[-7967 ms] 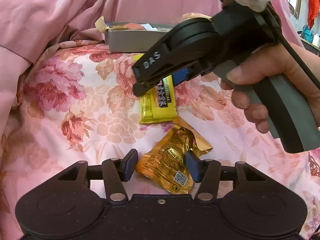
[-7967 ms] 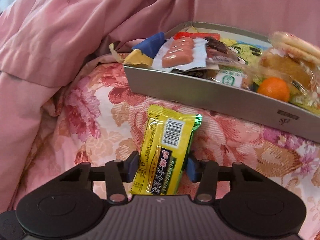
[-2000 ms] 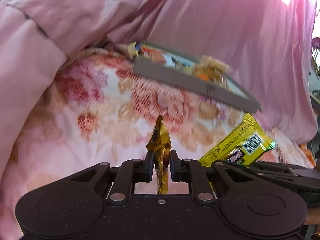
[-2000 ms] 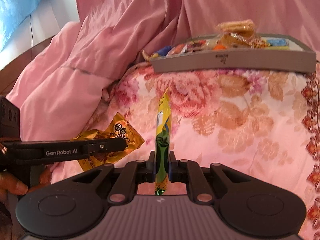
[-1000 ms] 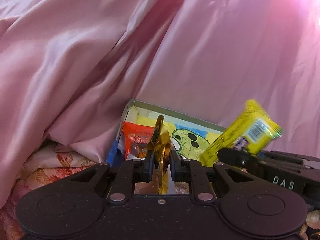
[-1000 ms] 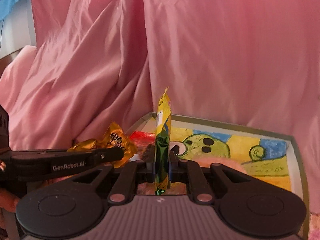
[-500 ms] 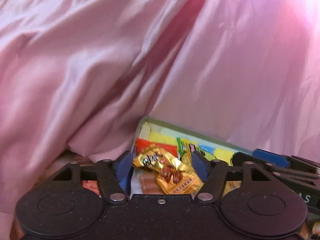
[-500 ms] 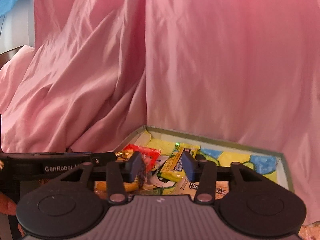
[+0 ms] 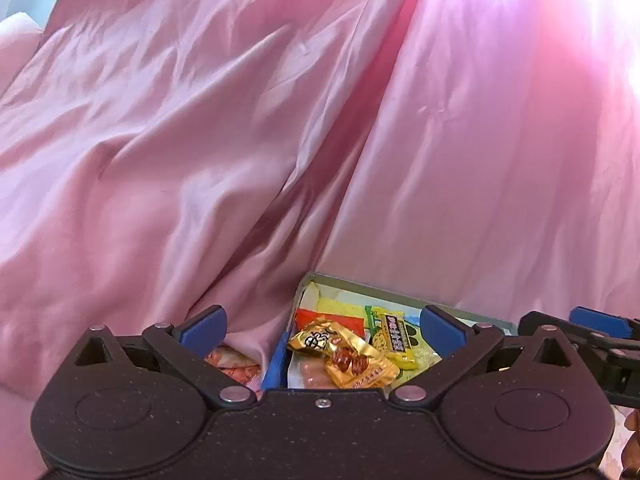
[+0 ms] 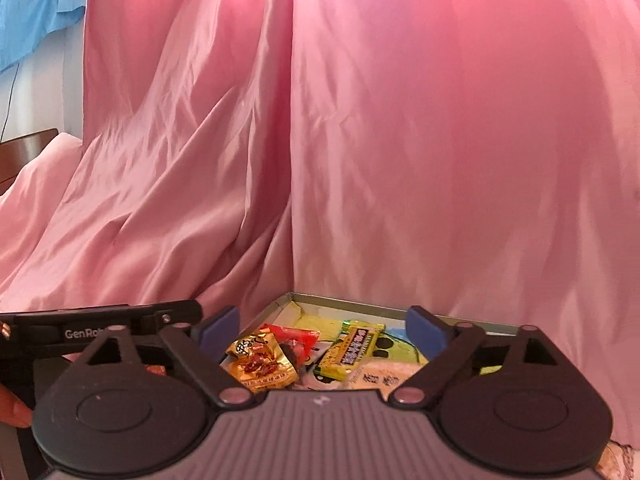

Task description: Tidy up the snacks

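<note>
Both grippers, left gripper (image 9: 322, 330) and right gripper (image 10: 325, 330), spread their jaws wider, nothing between the pads.

Behind hangs the pink cloth (image 9: 280, 120); below me sits the snack box (image 10: 460, 318), already crowded. My gold packet (image 9: 344, 356) and yellow bar (image 10: 352, 350) lie loose on top of the other snacks inside. I judge the risk is a blue pad snagging a wrapper, or a nudge spilling the piled snacks over the box's low wall.
</note>
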A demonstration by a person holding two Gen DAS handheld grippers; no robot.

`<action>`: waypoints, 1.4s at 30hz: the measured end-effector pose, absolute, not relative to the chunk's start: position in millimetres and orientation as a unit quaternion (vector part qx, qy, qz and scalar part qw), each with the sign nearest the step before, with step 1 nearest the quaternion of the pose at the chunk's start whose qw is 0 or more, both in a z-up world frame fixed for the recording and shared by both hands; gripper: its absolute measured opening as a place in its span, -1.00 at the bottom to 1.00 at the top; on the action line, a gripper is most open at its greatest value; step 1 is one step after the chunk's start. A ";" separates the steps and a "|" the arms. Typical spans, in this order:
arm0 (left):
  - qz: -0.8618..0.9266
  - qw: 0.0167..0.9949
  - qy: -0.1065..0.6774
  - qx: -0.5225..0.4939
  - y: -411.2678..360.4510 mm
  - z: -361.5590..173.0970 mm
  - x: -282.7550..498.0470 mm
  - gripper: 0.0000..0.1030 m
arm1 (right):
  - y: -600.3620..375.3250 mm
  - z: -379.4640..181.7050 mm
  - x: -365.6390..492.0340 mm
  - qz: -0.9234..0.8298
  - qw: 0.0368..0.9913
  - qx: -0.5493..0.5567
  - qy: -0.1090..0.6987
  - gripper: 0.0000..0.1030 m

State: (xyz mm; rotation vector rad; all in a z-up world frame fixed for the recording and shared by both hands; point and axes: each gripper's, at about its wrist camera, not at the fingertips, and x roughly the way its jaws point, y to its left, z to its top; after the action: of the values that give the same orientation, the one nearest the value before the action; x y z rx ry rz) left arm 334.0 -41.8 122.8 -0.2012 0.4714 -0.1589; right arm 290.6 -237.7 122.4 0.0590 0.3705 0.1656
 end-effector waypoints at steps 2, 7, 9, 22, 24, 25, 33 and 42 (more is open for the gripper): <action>-0.075 0.965 0.231 -0.097 -41.5 124.0 327.2 0.98 | -238.9 122.7 283.1 0.079 0.979 0.033 0.183 0.92; -0.070 0.967 0.226 -0.092 -42.2 125.5 305.7 0.98 | -241.7 119.1 261.8 0.066 0.981 0.043 0.177 1.00; -0.070 0.968 0.223 -0.089 -43.0 123.5 296.5 0.98 | -243.1 115.4 252.3 0.065 0.981 0.045 0.180 1.00; -0.059 0.972 0.218 -0.056 -49.1 103.4 246.5 0.98 | -256.0 95.3 203.6 0.038 0.981 0.060 0.183 1.00; -0.058 0.973 0.217 -0.053 -49.3 100.8 238.7 0.98 | -257.3 92.6 198.2 0.036 0.980 0.062 0.184 1.00; -0.059 0.973 0.217 -0.052 -49.3 99.3 234.5 0.98 | -257.7 91.2 195.0 0.035 0.980 0.062 0.185 1.00; -0.058 0.973 0.220 -0.050 -48.4 87.6 204.3 0.99 | -252.6 76.3 166.2 0.031 0.980 0.057 0.190 1.00; -0.054 0.973 0.218 -0.047 -44.0 74.0 169.5 0.98 | -249.0 57.8 130.4 0.014 0.978 0.059 0.197 1.00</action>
State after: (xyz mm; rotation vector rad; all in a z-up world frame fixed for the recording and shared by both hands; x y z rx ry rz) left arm 169.5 -44.0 74.0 -0.0946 0.4389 -0.1088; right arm 130.4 -249.0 57.8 0.1183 0.3974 0.0291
